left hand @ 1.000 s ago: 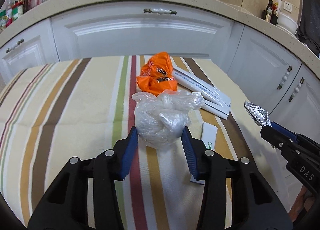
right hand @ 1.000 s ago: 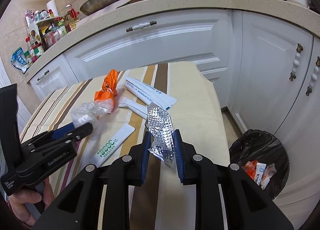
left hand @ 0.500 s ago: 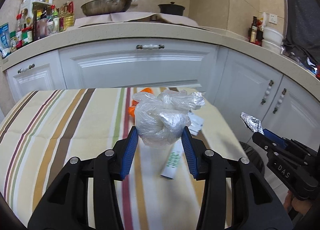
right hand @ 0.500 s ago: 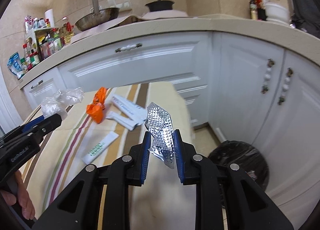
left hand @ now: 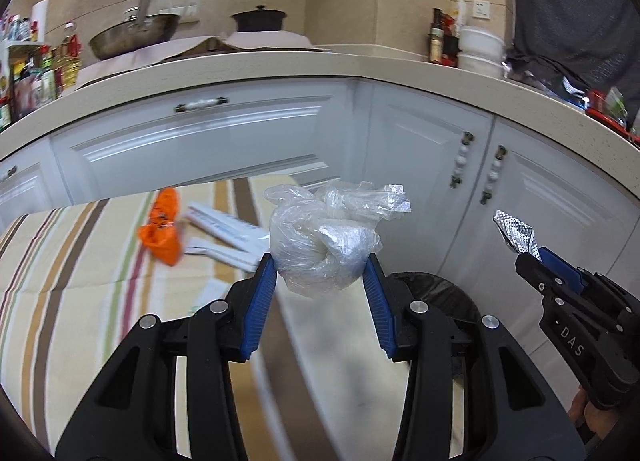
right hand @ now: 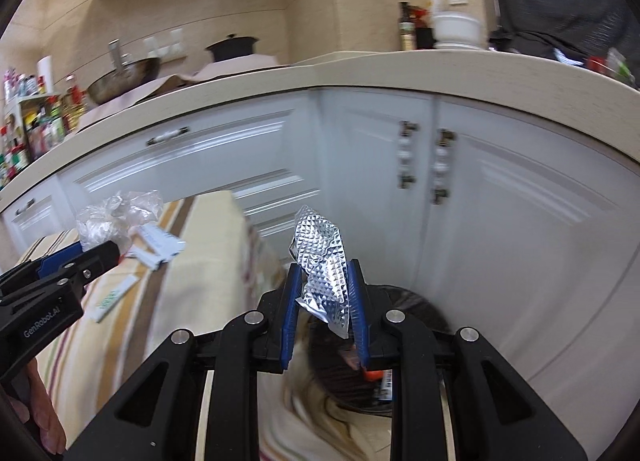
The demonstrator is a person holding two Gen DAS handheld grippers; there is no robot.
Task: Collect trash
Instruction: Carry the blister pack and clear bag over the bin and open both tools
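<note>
White kitchen cabinets [left hand: 224,141] fill the background above a striped-cloth desk [left hand: 80,261] at lower left. Left claw [left hand: 320,281] grips a crumpled clear plastic bag [left hand: 320,245] at frame centre; right claw [right hand: 324,301] pinches embossed silver foil [right hand: 322,261] above a black-lined bin [right hand: 416,313].

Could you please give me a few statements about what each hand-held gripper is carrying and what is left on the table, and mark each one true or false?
1. The left hand-held gripper is shut on a crumpled clear plastic bag. True.
2. The right hand-held gripper is empty. False: it is shut on a crumpled foil wrapper.
3. An orange wrapper lies on the striped tablecloth. True.
4. The bin is lined with a white bag. False: the liner is black.
5. The bin stands on the table. False: it stands on the floor beside the white cabinet doors.
</note>
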